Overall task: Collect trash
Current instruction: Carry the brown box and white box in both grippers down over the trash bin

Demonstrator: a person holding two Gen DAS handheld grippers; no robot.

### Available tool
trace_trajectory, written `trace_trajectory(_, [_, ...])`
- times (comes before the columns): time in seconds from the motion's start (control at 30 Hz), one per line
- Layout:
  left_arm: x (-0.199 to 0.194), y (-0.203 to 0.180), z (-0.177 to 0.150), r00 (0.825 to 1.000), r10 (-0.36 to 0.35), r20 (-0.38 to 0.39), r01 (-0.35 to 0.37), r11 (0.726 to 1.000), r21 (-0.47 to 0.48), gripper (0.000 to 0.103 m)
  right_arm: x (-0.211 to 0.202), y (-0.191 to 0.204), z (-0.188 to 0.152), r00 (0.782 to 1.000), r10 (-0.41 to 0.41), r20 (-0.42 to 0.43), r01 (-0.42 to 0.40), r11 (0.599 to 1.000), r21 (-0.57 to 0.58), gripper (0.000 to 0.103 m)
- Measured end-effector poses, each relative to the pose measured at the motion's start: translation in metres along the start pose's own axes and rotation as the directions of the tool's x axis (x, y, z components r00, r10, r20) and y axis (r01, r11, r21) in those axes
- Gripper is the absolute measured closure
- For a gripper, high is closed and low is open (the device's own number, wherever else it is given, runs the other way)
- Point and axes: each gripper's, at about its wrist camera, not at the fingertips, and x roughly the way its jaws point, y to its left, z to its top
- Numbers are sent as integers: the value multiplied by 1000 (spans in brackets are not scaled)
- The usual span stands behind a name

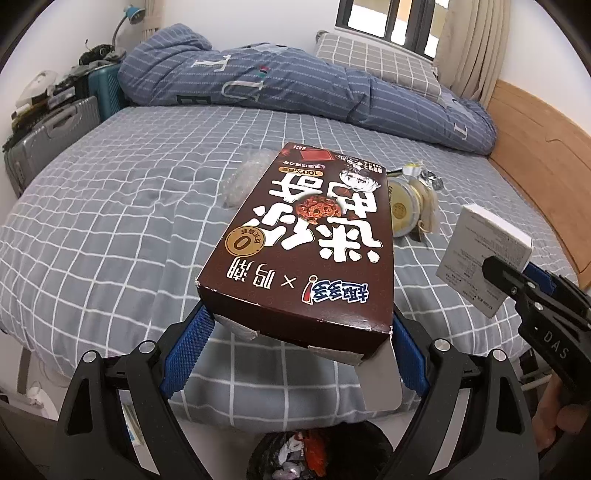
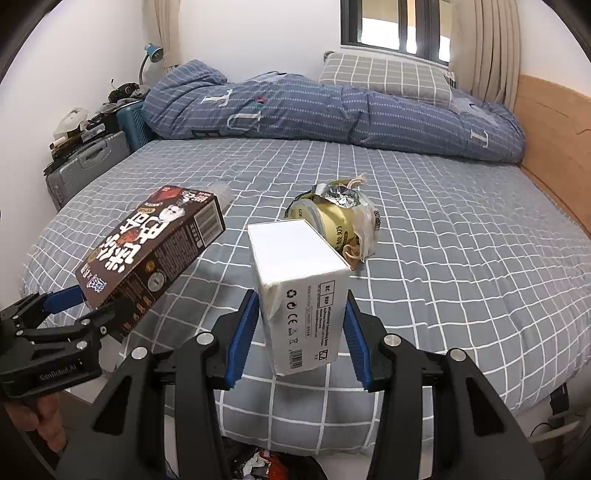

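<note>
Left wrist view: left gripper (image 1: 299,343) clamps the brown snack box (image 1: 306,240), long axis pointing away, above the bed's (image 1: 110,221) near edge; trash bin (image 1: 317,458) directly below.

Right wrist view: right gripper (image 2: 301,332) holds the white box (image 2: 299,291) likewise over that edge.

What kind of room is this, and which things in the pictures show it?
Most likely a home bedroom: a bed with a checked grey sheet, a rolled blue quilt and a pillow lying by the window, and suitcases standing beside the bed.
</note>
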Motion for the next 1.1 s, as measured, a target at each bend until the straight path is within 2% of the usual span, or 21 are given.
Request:
trace_trajectory(0.8, [-46,-15,-45,999,-48,-5,48,999,19,17,-53,1,-25,1000,5,25,-5,1000,11,59])
trace_trajectory(1.1, [-62,-16,-63,999,-44,-11,44,999,15,17,-72,0,-44,1000,11,17,-12,999,30,59])
